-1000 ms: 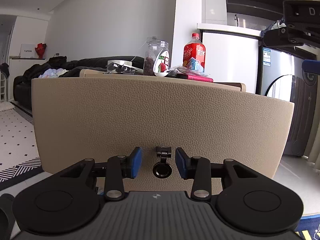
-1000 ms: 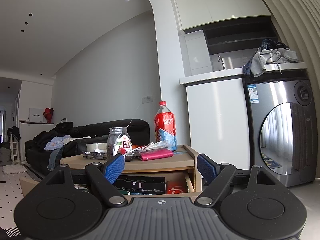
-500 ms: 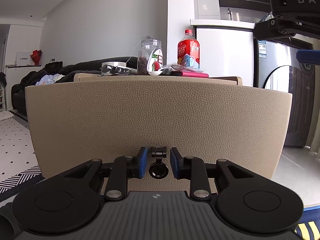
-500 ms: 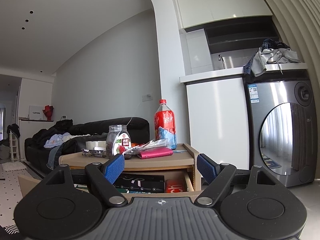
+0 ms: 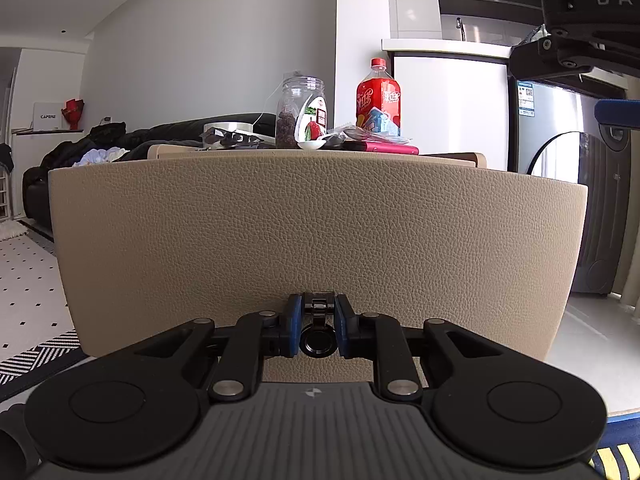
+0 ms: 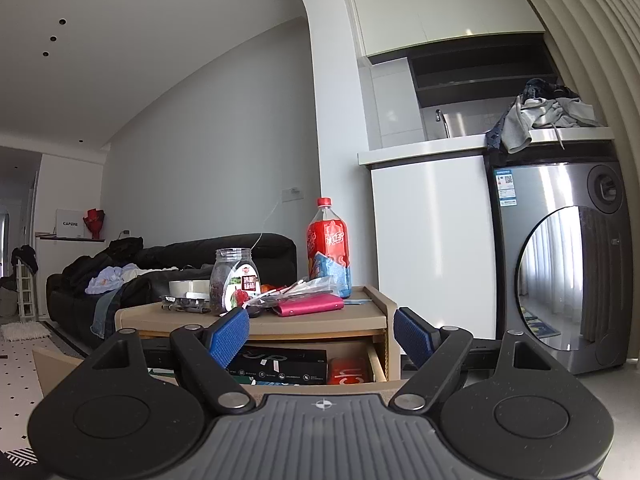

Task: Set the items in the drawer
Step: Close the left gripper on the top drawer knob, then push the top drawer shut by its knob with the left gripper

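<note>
Beige side table [image 6: 312,322] sits mid-room with a black sofa [image 6: 168,256] behind it and a steel washing machine [image 6: 560,272] to its right under a white counter. Drawer [image 5: 316,236] is pulled out: its tan leather-grain front fills most of the left wrist view, and in the right wrist view the cavity under the tabletop is open. Inside the drawer: a black box [image 6: 280,362] lying flat, a red pack [image 6: 346,370] just right of it, something green at the left, mostly hidden. On the tabletop: red soda bottle [image 6: 328,244] upright near the back right, clear jar [image 6: 234,282] with dark contents left of it, pink wallet-like case [image 6: 308,305] lying flat in front of the bottle, crinkled clear plastic wrap [image 6: 296,290] on top of the case, a tape roll [image 6: 188,289] further left. Left gripper [image 5: 317,330] is clenched on the drawer handle [image 5: 317,334], a small black ring pull low on the drawer front; both blue pads touch its sides. Right gripper [image 6: 320,336] is held higher, above the drawer front, aimed at the table, pads spread wide with nothing between them.
</note>
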A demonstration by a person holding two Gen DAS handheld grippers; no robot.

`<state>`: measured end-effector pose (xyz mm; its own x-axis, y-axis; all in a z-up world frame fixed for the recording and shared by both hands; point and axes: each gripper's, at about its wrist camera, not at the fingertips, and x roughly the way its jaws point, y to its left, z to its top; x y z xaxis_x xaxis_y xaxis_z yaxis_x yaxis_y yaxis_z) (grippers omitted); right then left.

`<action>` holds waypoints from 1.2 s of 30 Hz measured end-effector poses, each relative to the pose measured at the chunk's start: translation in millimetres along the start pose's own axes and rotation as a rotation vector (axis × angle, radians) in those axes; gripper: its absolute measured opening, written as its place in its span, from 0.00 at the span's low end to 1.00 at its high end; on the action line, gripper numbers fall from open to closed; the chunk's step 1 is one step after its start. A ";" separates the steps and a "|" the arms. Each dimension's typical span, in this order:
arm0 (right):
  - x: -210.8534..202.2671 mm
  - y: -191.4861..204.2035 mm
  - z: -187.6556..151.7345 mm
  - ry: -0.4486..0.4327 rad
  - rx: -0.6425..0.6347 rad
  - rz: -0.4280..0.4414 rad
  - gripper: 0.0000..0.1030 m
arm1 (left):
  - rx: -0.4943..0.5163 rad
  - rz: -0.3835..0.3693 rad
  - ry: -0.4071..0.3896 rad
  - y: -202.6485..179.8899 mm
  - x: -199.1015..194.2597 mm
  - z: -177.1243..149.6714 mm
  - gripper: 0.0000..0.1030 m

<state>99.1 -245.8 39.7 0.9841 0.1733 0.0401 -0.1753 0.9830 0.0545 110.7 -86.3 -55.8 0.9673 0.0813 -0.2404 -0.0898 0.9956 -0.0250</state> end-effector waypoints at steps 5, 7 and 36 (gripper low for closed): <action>0.6 2.4 -0.1 0.001 -0.006 0.002 0.81 | 0.008 0.002 -0.003 -1.4 -0.4 0.6 0.18; 0.8 3.3 -0.1 0.002 -0.009 0.003 0.81 | 0.008 0.002 -0.004 -1.2 -0.2 0.8 0.18; 5.3 2.2 -2.4 0.000 -0.011 -0.002 0.81 | 0.001 0.005 0.001 -1.0 6.0 4.0 0.18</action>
<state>104.0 -242.5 37.6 0.9843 0.1717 0.0401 -0.1734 0.9839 0.0432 117.5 -86.6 -53.4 0.9666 0.0863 -0.2411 -0.0945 0.9953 -0.0226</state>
